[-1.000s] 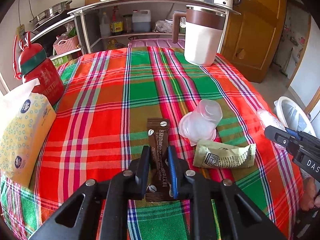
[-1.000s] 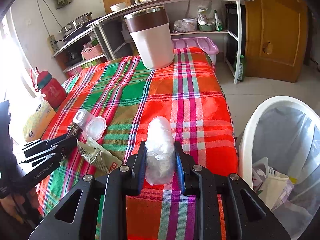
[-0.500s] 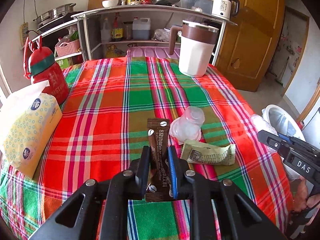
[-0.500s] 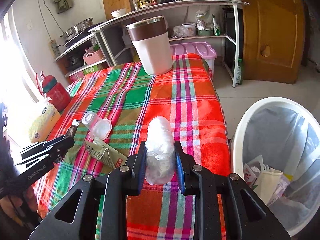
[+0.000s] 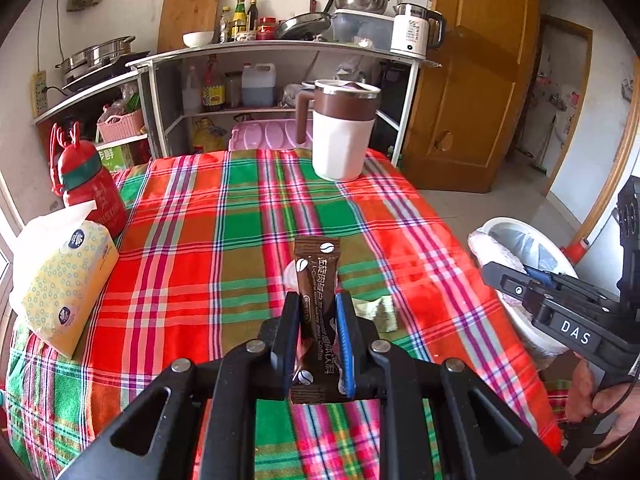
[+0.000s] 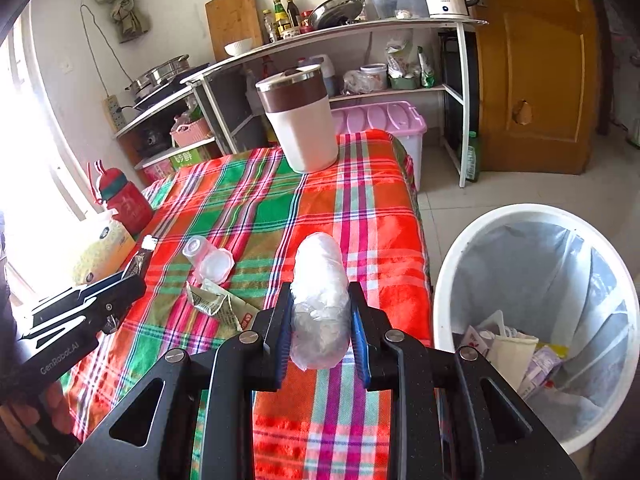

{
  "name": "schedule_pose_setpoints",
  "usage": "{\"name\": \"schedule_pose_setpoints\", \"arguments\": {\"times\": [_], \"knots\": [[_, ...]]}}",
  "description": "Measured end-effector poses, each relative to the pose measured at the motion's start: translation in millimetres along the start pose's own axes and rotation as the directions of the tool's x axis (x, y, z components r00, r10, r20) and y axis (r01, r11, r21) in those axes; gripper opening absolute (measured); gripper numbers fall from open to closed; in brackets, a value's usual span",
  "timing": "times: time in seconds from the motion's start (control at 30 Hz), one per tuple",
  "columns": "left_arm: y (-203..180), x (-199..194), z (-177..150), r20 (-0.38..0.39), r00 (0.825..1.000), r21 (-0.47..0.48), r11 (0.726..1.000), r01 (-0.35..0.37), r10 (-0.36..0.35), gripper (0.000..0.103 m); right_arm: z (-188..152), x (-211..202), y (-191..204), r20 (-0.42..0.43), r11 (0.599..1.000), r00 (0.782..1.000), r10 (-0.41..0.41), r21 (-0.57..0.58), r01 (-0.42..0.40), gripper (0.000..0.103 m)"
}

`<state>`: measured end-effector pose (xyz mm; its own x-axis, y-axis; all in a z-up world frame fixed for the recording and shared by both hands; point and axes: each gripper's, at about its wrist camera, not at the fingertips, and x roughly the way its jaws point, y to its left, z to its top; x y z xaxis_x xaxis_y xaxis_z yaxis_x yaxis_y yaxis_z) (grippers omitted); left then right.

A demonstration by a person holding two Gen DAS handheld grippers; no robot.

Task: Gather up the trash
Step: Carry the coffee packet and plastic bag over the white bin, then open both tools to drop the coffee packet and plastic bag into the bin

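Both grippers loaded, trash ready to carry to the bin

The left gripper [image 5: 316, 326] is clamped on a brown coffee sachet [image 5: 316, 280] standing upright between its pads; the right gripper [image 6: 320, 320] squeezes a crumpled clear plastic wad [image 6: 320, 300]. The white trash bin [image 6: 448, 280] sits low to the right of the right gripper, lined and partly filled. Ahead of the left gripper's tips, a clear plastic cup [image 6: 208, 258] and a pale green wrapper [image 6: 218, 304] lie on the plaid tablecloth [image 5: 240, 208]. Best to swing the right gripper over the bin's mouth first, release only when well inside the rim, then bring the left across without brushing the cup.
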<state>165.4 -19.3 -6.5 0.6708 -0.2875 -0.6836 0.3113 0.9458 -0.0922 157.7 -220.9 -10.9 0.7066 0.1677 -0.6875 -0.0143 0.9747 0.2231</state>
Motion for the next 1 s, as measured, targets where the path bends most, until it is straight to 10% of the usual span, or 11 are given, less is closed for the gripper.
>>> {"name": "schedule_pose_setpoints", "arguments": {"times": [1.0], "knots": [[-156, -1, 9, 0.002, 0.985, 0.193, 0.966, 0.172, -0.175, 0.019, -13, -87, -104, 0.089, 0.985, 0.985, -0.146, 0.104, 0.136, 0.027]]}}
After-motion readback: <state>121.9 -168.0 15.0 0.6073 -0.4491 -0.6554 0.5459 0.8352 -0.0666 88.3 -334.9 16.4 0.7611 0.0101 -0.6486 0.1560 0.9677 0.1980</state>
